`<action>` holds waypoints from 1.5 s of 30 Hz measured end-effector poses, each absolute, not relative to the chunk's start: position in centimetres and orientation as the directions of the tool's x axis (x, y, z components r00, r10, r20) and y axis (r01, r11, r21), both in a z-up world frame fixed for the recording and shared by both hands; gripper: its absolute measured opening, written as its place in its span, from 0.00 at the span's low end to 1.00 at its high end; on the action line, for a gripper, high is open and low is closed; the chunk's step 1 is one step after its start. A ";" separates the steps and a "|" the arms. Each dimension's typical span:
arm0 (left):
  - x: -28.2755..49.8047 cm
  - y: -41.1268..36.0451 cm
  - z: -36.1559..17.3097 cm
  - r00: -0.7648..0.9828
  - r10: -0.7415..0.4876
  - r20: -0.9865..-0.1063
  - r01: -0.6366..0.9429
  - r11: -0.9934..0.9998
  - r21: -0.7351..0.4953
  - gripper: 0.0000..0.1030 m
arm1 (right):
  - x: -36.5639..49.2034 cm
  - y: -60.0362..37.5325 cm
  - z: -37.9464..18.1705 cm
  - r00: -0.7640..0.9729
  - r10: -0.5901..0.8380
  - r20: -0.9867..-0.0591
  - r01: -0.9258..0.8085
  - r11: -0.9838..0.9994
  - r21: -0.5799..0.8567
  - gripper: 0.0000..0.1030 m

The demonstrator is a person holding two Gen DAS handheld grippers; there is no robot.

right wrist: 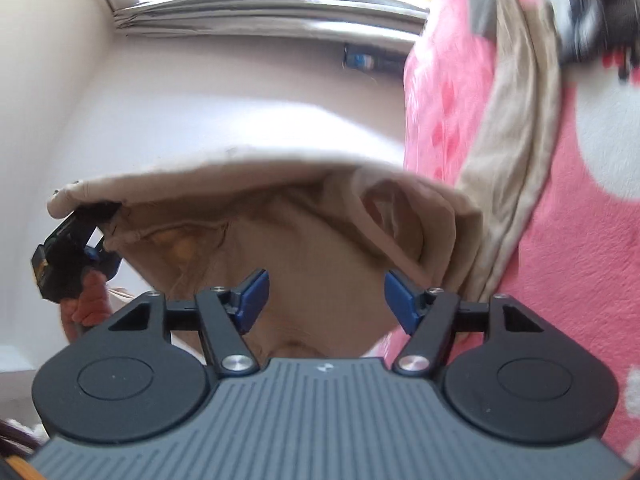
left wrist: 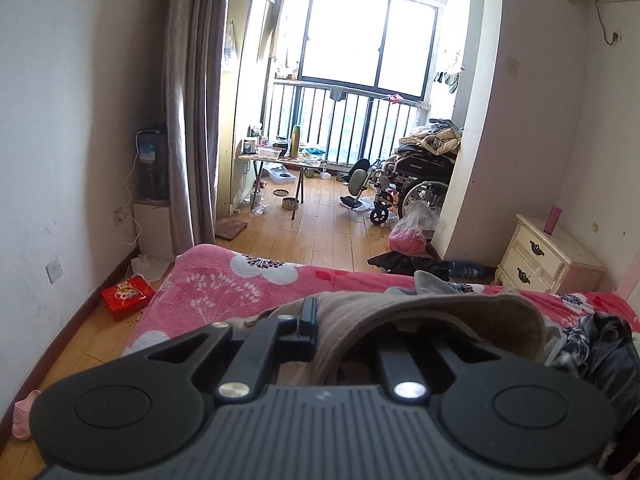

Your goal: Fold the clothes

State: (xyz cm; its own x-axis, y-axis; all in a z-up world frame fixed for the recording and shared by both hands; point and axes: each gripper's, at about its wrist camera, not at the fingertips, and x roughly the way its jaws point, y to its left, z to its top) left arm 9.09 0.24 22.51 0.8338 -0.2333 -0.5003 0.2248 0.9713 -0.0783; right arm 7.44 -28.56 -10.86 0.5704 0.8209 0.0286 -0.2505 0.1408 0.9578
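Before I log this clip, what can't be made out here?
- Left gripper: its right finger is hidden under the beige garment in the left wrist view.
- Garment type: bunched, trailing blurred across the pink floral blanket; right wrist view.
- Dark clothes: motion-blurred, cut off by the top edge.
- Right gripper: open, contact with cloth unclear.

The right gripper (right wrist: 326, 300) is held with its 2 blue-padded fingers (right wrist: 254, 298) spread wide apart, nothing pinched between them. Far to its left, the left gripper (right wrist: 86, 236) is seen from outside, its fingers closed on a fold of cloth, with the person's bare hand (right wrist: 86, 300) wrapped around its handle below. In its own view, only 1 of the left gripper's fingers (left wrist: 308, 316) shows; the other is hidden.
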 end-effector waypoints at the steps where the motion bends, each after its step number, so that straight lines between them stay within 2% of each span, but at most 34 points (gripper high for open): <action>1: 8.5 0.3 23.0 0.837 -0.225 -0.500 0.221 0.973 -0.068 0.08 | 6.9 -28.9 -9.6 0.591 0.807 0.019 -0.287 0.188 0.939 0.63; 4: 7.0 0.1 23.6 0.835 -0.216 -0.507 0.230 0.973 -0.036 0.09 | 4.4 -27.7 -3.3 0.656 0.754 -0.034 -0.499 0.467 0.730 0.64; 7: 6.3 -0.9 22.2 0.817 -0.247 -0.521 0.286 0.958 -0.005 0.09 | 2.6 -24.2 2.3 0.721 0.692 -0.036 -0.636 0.682 0.362 0.75; 9: 5.9 -1.5 21.4 0.800 -0.272 -0.534 0.328 0.944 0.011 0.09 | 1.8 -22.0 4.6 0.763 0.647 0.007 -0.641 0.754 0.146 0.78; 12: 5.4 -1.9 20.4 0.765 -0.315 -0.562 0.398 0.917 0.028 0.09 | 2.0 -20.0 6.9 0.789 0.613 0.039 -0.614 0.790 0.002 0.78; 14: 5.0 -2.0 19.7 0.737 -0.340 -0.583 0.444 0.895 0.039 0.09 | 2.4 -19.3 8.3 0.784 0.621 0.021 -0.621 0.784 -0.018 0.74; 16: 4.6 -1.4 19.0 0.713 -0.373 -0.594 0.477 0.879 0.021 0.09 | 2.8 -18.4 9.7 0.772 0.636 -0.020 -0.636 0.771 -0.028 0.51; 18: 4.5 -0.1 18.2 0.694 -0.408 -0.594 0.496 0.868 -0.018 0.11 | 3.0 -17.2 10.7 0.764 0.643 -0.058 -0.646 0.761 -0.066 0.12; 19: 4.4 0.5 17.8 0.684 -0.426 -0.592 0.504 0.863 -0.037 0.12 | 3.3 -16.1 10.8 0.769 0.635 -0.073 -0.639 0.763 -0.093 0.07; 22: 3.6 3.7 15.9 0.667 -0.480 -0.570 0.519 0.848 -0.107 0.27 | 4.4 -14.8 11.7 0.771 0.626 -0.115 -0.635 0.769 -0.072 0.05; 24: 1.6 6.5 14.4 0.702 -0.481 -0.525 0.501 0.858 -0.116 0.58 | 5.6 -13.4 12.5 0.771 0.618 -0.158 -0.631 0.774 -0.055 0.03; 27: -1.2 10.8 11.3 0.734 -0.474 -0.486 0.465 0.873 -0.149 0.74 | 7.9 -10.3 13.8 0.776 0.584 -0.237 -0.612 0.788 -0.062 0.03; 30: -2.7 13.4 6.8 0.708 -0.486 -0.513 0.439 0.871 -0.221 0.82 | 10.9 -7.3 15.1 0.767 0.560 -0.315 -0.604 0.795 -0.058 0.03; 36: -4.2 14.1 -2.5 0.648 -0.472 -0.598 0.400 0.879 -0.259 0.83 | 14.1 -1.7 16.6 0.761 0.516 -0.394 -0.582 0.811 -0.062 0.03; 39: -4.6 14.1 -4.5 0.619 -0.515 -0.593 0.406 0.856 -0.319 0.84 | 14.7 0.4 16.3 0.759 0.496 -0.421 -0.577 0.813 -0.083 0.03; 41: -4.7 13.9 -5.2 0.635 -0.511 -0.580 0.411 0.859 -0.306 0.87 | 14.5 1.8 16.0 0.755 0.491 -0.434 -0.576 0.814 -0.081 0.03; 45: -4.0 13.9 -6.4 0.695 -0.412 -0.590 0.333 0.911 -0.244 0.88 | 13.5 3.4 16.3 0.751 0.503 -0.427 -0.578 0.814 -0.059 0.03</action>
State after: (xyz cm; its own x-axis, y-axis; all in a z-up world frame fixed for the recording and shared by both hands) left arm -4.04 13.92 -6.39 0.6949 -0.4119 -0.5895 0.3330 0.9109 -0.2438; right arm 13.52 3.42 16.27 0.7515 0.5031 -0.4269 -0.5782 0.8138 -0.0589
